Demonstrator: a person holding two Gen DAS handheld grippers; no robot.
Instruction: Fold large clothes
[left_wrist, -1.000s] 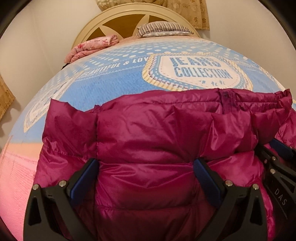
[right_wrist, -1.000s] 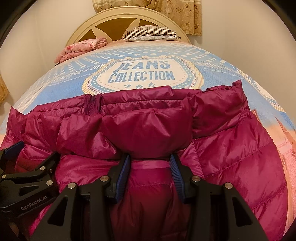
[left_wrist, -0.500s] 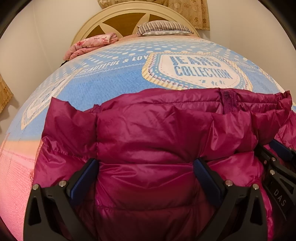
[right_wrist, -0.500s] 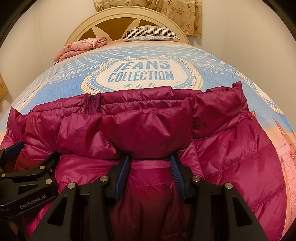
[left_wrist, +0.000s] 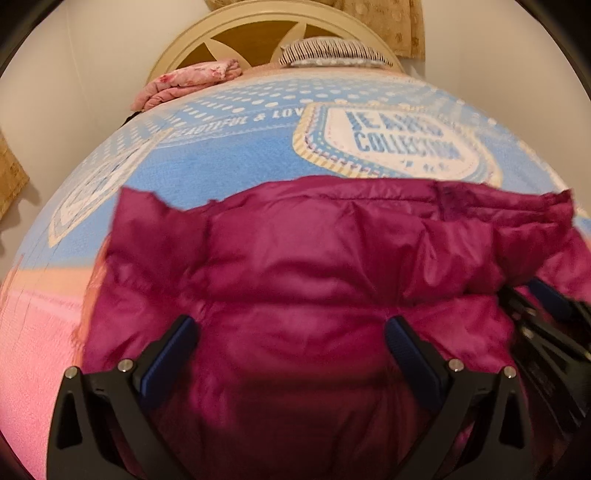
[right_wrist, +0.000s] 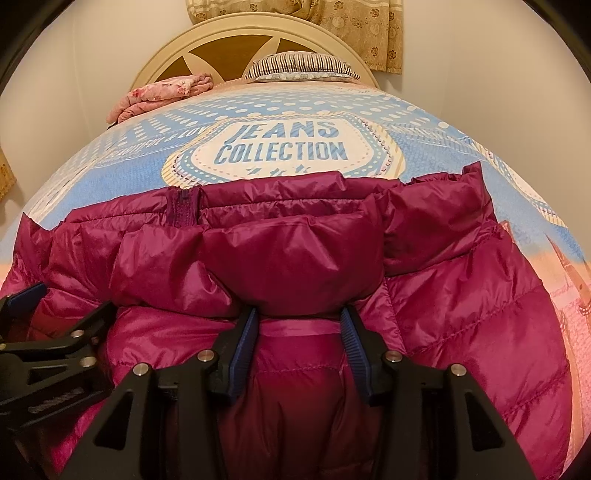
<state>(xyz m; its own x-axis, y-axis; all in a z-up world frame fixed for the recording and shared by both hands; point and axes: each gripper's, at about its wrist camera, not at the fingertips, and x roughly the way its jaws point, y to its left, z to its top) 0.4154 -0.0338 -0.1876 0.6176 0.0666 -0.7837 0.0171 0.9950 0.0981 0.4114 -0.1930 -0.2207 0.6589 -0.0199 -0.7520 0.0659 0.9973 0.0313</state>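
1. Since the earlier frames, very little had moved: the left gripper (left_wrist: 291, 332) had shifted only slightly, which blurred its own view, and the right gripper (right_wrist: 297, 325) had kept its place with the same gap between its fingers.
2. The magenta down jacket (right_wrist: 295, 258) lay spread on the bed cover (right_wrist: 147, 173), near the foot of the bed, with its folded top edge turned toward the headboard (right_wrist: 166, 51). The zipper (right_wrist: 183, 206) showed at that edge, to the left of the middle in the right wrist view.
3. The left gripper had its jaws wide, with the puffy fabric bulging between them; whether the pads really pressed on the fabric could not be told from the blurred picture.
4. The right gripper stood at about half width, and its blue pads (right_wrist: 243, 343) closed on a bunched fold of the jacket, just under the overhanging quilted layer.
5. Both grippers stood side by side, close together, and pointed down at the cloth. I judge that this was to hold the thick fold flat, because the down filling tends to spring back.
6. A pink folded blanket (right_wrist: 162, 92) and a striped pillow (right_wrist: 299, 64) rested by the headboard, well apart from the jacket, so the working area stayed free.
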